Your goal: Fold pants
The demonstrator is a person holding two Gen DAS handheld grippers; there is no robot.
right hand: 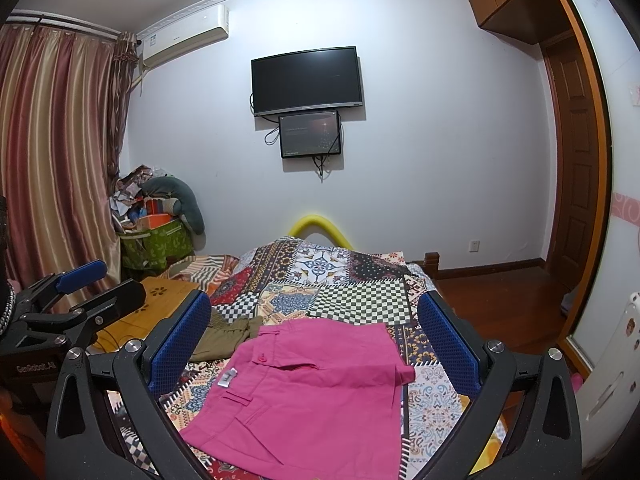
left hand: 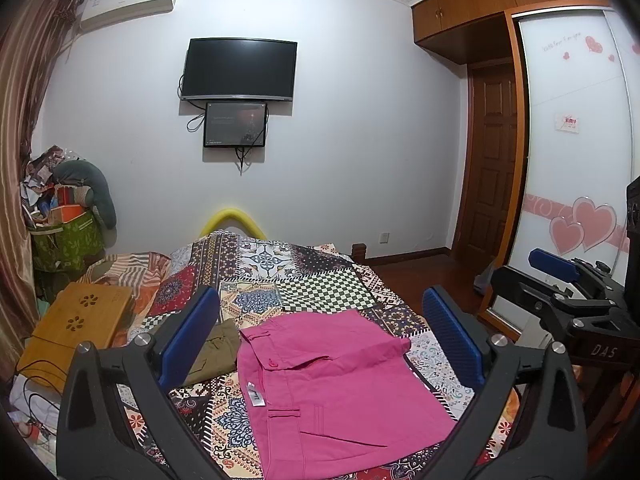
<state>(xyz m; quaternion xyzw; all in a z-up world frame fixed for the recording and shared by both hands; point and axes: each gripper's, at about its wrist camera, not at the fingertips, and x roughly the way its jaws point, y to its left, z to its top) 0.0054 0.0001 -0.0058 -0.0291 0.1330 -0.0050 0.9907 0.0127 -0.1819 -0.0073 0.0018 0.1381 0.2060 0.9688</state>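
Over on the left a wooden lap tray (left hand: 76,324) sits at the edge of the bed (left hand: 320,280), with cables trailing off it toward the floor. Next along, the left gripper (left hand: 320,336) hangs above the patchwork bedspread, its two blue pads wide apart and nothing between them. Just beyond its left pad lies a bundle of olive trousers (left hand: 216,350), touching the waistband side of the pink pants (left hand: 332,392) (short ones, waist to the left, legs pointing right). The pink pants lie spread on the bedspread with one hem already creased under on the right. The right gripper (right hand: 316,340) hovers beside its partner, equally wide open and empty.

The risks, as I judge them: a pinch taken near the waistband could catch the olive trousers too, since the two garments touch, and drag both. Grabbing the busy bedspread along with the pink cloth seems just as likely, because the fabric lies flat against it. The creased hem may also fold unevenly unless smoothed first.
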